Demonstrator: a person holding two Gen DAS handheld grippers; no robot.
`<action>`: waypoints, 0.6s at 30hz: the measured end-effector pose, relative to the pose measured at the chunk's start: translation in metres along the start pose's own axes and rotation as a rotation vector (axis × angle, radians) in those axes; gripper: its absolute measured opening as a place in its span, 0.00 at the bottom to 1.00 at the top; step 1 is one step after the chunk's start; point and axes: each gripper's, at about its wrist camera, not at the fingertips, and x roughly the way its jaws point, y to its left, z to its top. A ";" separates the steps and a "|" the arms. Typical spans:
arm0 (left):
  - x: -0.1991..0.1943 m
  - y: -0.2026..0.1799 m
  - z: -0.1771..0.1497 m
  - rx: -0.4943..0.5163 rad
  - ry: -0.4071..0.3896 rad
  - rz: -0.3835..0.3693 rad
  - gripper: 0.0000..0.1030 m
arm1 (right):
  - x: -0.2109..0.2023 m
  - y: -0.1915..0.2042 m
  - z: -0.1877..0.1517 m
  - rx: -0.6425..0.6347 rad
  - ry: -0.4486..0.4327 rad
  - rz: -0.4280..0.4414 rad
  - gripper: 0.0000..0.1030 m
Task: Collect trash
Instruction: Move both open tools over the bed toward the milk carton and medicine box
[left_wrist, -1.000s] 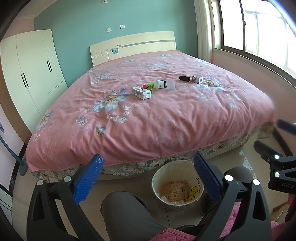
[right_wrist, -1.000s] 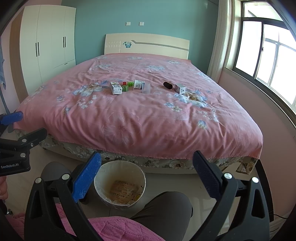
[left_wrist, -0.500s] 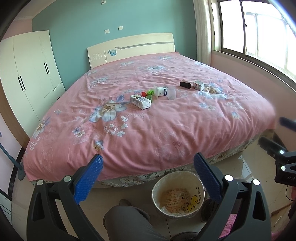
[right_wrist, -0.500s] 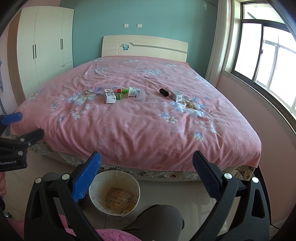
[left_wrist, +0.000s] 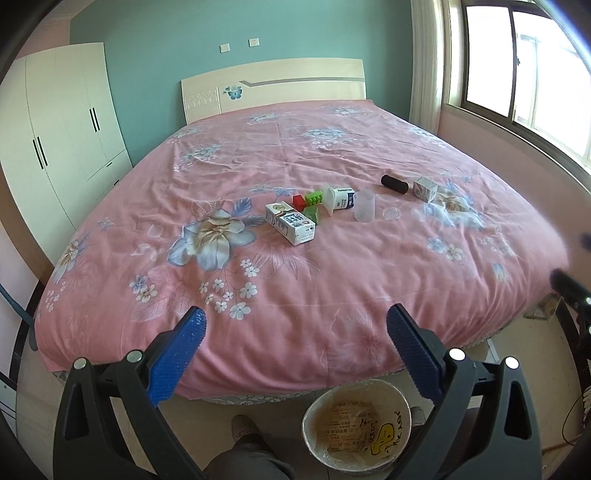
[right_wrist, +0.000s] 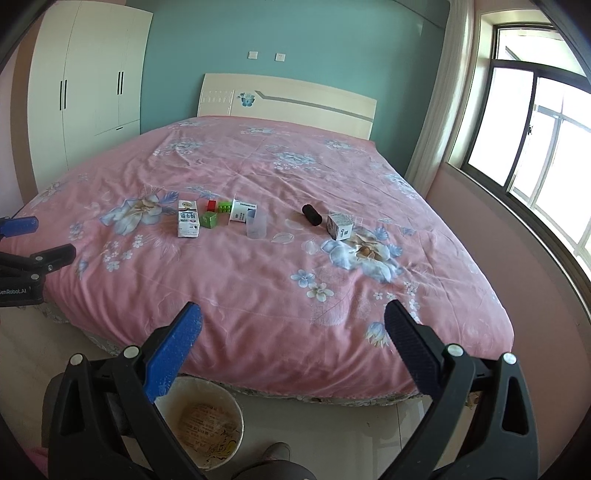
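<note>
Pink floral bedspread (left_wrist: 332, 288) fills the ground ahead of both claws; its near edge drops just beyond the fingertips. Left gripper (left_wrist: 295, 332): jaws wide apart, holding nothing. Right gripper (right_wrist: 291, 328): jaws wide apart, holding nothing. Trash, mid-bed, well ahead of both: milk carton (left_wrist: 290, 222), tipped carton (left_wrist: 340, 197), clear cup (left_wrist: 364, 206), black cylinder (left_wrist: 394, 183), small box (left_wrist: 425, 189), green and red blocks (left_wrist: 310, 201). Waste bin (left_wrist: 356, 428): on floor at the bed's foot, below the left claw's right finger.
</note>
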 end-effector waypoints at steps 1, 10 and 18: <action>0.008 0.001 0.006 -0.010 0.006 -0.001 0.97 | 0.007 -0.003 0.005 0.000 0.000 -0.007 0.93; 0.081 0.016 0.060 -0.122 0.060 0.004 0.97 | 0.081 -0.038 0.046 0.024 0.021 -0.052 0.93; 0.147 0.026 0.102 -0.196 0.106 0.042 0.97 | 0.170 -0.067 0.072 -0.005 0.081 -0.054 0.93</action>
